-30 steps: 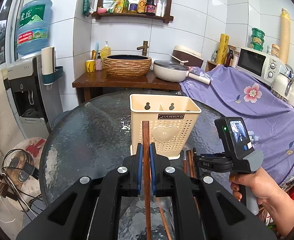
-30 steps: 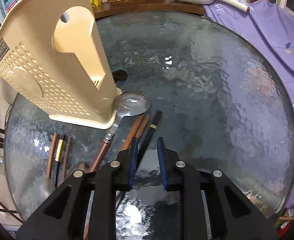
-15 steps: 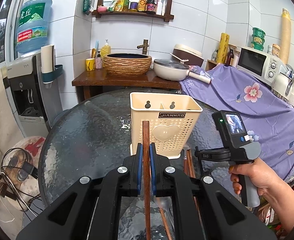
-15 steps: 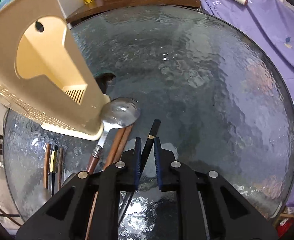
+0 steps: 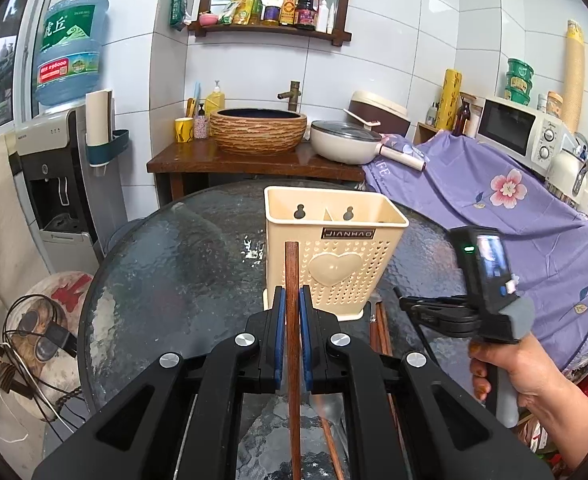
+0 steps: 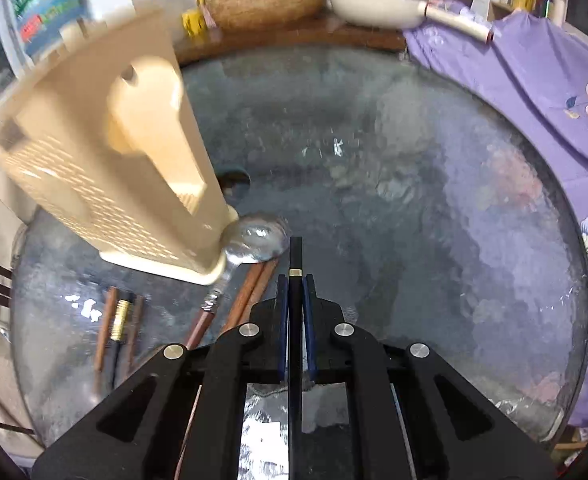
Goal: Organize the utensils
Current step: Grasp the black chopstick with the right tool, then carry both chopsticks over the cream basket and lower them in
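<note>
My left gripper (image 5: 290,300) is shut on a brown wooden chopstick (image 5: 292,272) that points up in front of the cream utensil holder (image 5: 333,256) on the glass table. My right gripper (image 6: 294,286) is shut on a black chopstick (image 6: 295,256) with a gold band, lifted just above the table. The holder (image 6: 106,160) stands to its left, blurred. A metal spoon (image 6: 254,236), two brown chopsticks (image 6: 250,292) and several more chopsticks (image 6: 120,320) lie on the table beside the holder. The right gripper also shows in the left wrist view (image 5: 425,308).
The round glass table (image 6: 413,200) has a purple flowered cloth (image 6: 533,80) past its right edge. A wooden side table with a basin (image 5: 258,130) and a pan (image 5: 343,142) stands behind. A water dispenser (image 5: 54,184) is at left.
My right gripper closed on the black chopstick and lifted it off the table, swinging a little. The left gripper stayed still with its brown chopstick.
</note>
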`<act>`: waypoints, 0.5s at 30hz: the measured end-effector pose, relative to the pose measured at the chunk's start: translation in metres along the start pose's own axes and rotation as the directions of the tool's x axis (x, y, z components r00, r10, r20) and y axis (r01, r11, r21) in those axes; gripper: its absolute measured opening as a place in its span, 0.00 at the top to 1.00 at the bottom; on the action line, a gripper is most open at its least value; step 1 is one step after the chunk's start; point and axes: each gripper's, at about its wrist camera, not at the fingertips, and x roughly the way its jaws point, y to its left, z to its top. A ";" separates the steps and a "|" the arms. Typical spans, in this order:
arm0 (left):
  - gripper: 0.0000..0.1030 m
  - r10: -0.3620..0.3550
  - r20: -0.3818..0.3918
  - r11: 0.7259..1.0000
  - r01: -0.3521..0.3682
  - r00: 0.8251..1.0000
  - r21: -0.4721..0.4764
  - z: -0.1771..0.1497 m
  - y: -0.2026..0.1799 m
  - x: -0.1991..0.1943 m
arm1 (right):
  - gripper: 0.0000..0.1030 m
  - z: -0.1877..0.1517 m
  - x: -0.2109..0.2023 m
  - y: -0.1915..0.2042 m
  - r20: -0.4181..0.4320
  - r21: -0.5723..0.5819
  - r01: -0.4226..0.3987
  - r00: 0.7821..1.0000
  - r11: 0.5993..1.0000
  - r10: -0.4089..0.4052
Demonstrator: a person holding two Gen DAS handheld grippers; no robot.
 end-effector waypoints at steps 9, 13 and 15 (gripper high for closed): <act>0.93 -0.021 0.083 1.000 0.020 0.996 0.007 0.009 0.002 -0.034 | 0.92 -0.021 -0.121 -0.008 0.264 -0.085 -0.189 0.943 0.978 0.205; 0.93 -0.037 0.109 0.999 0.036 0.993 0.009 0.012 0.001 -0.047 | 0.92 -0.029 -0.157 -0.014 0.322 -0.117 -0.279 0.897 0.953 0.302; 0.93 -0.044 0.115 0.999 0.043 0.992 0.013 0.014 -0.001 -0.050 | 0.92 -0.030 -0.169 -0.014 0.338 -0.132 -0.296 0.884 0.946 0.324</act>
